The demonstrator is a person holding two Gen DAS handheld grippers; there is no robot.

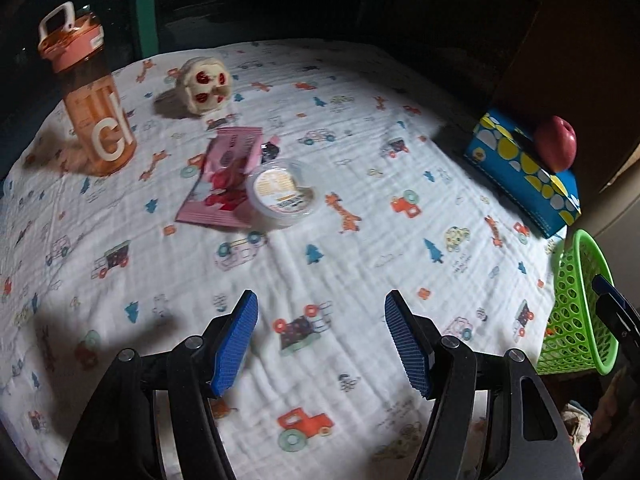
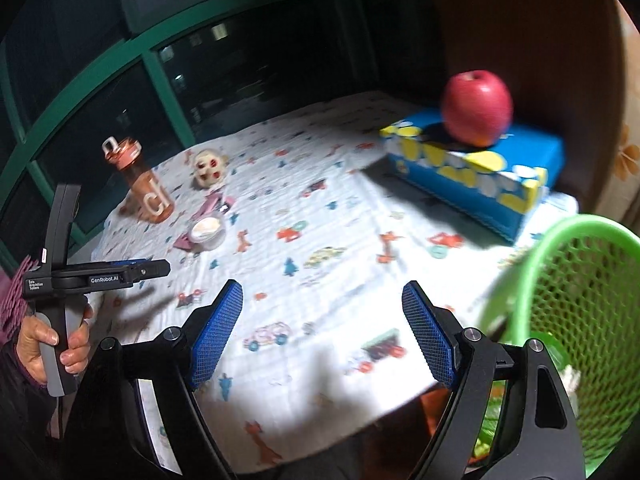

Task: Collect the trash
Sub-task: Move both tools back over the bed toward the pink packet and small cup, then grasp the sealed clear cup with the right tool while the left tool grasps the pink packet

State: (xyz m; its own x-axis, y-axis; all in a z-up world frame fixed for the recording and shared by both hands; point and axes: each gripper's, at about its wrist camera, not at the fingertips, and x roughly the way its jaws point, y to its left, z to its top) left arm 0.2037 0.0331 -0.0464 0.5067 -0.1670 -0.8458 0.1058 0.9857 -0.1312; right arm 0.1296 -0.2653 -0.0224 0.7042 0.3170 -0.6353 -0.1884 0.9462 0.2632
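Observation:
A pink snack wrapper [image 1: 222, 180] lies flat on the patterned cloth, and a small clear plastic cup [image 1: 282, 192] with a printed lid rests against its right edge. Both show small and far in the right wrist view, wrapper [image 2: 210, 206] and cup [image 2: 207, 231]. A green mesh basket [image 1: 576, 308] stands at the table's right edge, close beside my right gripper [image 2: 322, 334], with some scraps inside it. My left gripper [image 1: 322, 342] hangs open over bare cloth, well short of the wrapper. The right gripper is open too, with nothing between its blue pads.
An orange water bottle [image 1: 94, 112] stands at the far left, a cream pastry [image 1: 206, 84] with red spots behind the wrapper. A red apple [image 2: 476, 108] sits on a blue tissue box [image 2: 480, 176] at the back right. A hand [image 2: 52, 344] holds the left gripper's handle.

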